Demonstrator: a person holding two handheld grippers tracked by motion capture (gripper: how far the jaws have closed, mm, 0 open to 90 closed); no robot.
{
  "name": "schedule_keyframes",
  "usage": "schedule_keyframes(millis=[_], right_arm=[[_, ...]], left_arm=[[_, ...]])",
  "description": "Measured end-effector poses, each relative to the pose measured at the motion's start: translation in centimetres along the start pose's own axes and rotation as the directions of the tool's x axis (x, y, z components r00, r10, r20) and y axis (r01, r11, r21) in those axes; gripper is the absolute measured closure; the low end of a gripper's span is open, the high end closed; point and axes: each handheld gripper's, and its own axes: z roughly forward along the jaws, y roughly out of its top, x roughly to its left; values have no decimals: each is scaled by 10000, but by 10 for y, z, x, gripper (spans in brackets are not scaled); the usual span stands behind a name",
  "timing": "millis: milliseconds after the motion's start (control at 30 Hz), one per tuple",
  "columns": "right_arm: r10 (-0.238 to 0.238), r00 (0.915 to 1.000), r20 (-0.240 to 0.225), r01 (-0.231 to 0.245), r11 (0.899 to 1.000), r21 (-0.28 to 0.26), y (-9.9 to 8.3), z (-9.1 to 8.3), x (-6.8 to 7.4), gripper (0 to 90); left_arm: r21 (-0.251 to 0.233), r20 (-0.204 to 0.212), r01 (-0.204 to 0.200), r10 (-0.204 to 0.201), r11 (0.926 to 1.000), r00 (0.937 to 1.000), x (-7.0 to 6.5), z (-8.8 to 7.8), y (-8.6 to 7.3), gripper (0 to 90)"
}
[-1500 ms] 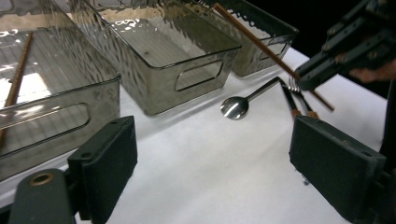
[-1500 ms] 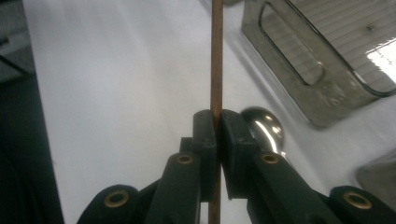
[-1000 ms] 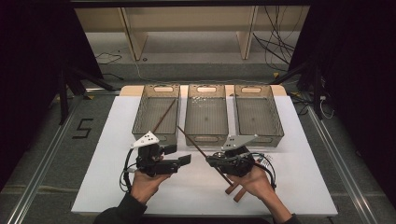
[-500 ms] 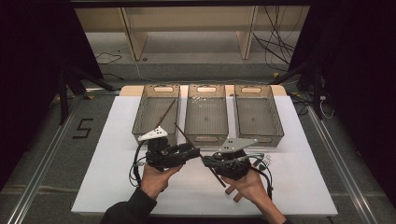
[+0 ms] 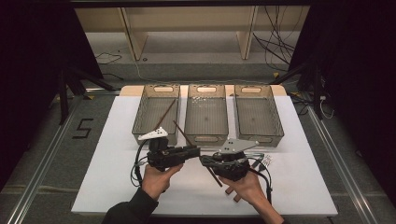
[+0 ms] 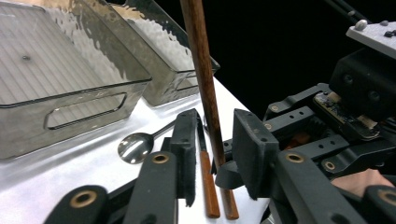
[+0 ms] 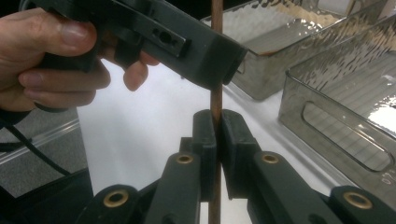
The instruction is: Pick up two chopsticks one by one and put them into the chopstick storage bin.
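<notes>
Right gripper (image 7: pixel 217 140): jaws are clamping a brown wooden stick (image 7: pixel 216 100), which is running up between them. Left gripper (image 6: pixel 212 154): jaws have just been closing, the stick (image 6: pixel 205 84) standing between them, pads apparently not yet pressing it. Both are hovering over the white counter (image 5: pixel 116 154), near three clear trays (image 5: pixel 205 116).

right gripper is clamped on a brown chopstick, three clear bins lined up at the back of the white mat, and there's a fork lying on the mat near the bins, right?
Not quite: it is a spoon, not a fork; the left gripper view shows its round bowl on the mat. The rest holds: the right gripper is shut on the chopstick, and three clear bins stand at the back.
</notes>
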Motion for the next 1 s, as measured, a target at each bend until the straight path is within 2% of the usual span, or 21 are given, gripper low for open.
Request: schedule_keyframes(millis=[167, 300, 433, 500, 533, 567, 667, 767, 833, 933, 1000], right_arm=[[-36, 10000, -27, 36, 9999, -104, 0, 0, 1, 852], [-61, 10000, -67, 60, 9998, -192, -1, 0, 1, 851], [-82, 9999, -119, 79, 9995, -301, -2, 0, 1, 843], [-104, 9999, -103, 100, 9992, -391, -2, -1, 1, 806], [-97, 9999, -109, 92, 9991, -408, -2, -2, 1, 754], [-63, 9999, -137, 58, 9993, -357, -1, -3, 0, 701], [-33, 9998, -209, 23, 9990, -444, -3, -7, -2, 655], [-103, 9997, -204, 92, 9987, -496, -6, -12, -3, 562], [-117, 9998, -169, 108, 9986, -523, -10, -16, -5, 518], [140, 9999, 4, -140, 9995, -267, -16, -21, -10, 443], [267, 9996, 85, -265, 9995, -192, -20, -24, -13, 422]], left_arm=[[-93, 79, 43, -42, 9999, 10000, 0, -1, 0, 802], [-57, 343, 164, -162, 9998, 9993, 1, -2, 1, 827], [-35, 438, 116, -114, 9999, 9990, 0, -3, 2, 844], [-60, 375, 23, -21, 10000, 9993, -1, -5, 3, 847], [-50, 347, -30, 32, 10000, 9994, -1, -6, 5, 848], [-64, 299, -68, 70, 10000, 9995, -1, -8, 7, 848], [-120, -51, -398, 397, 9991, 9992, -1, -16, 14, 849], [-120, -453, -649, 643, 9978, 9969, 2, -26, 22, 849], [134, -727, -744, 752, 9971, 9945, 6, -31, 29, 849], [505, -986, -722, 769, 9961, 9921, 14, -38, 39, 848], [730, -1360, -858, 952, 9936, 9861, 20, -44, 47, 848]])
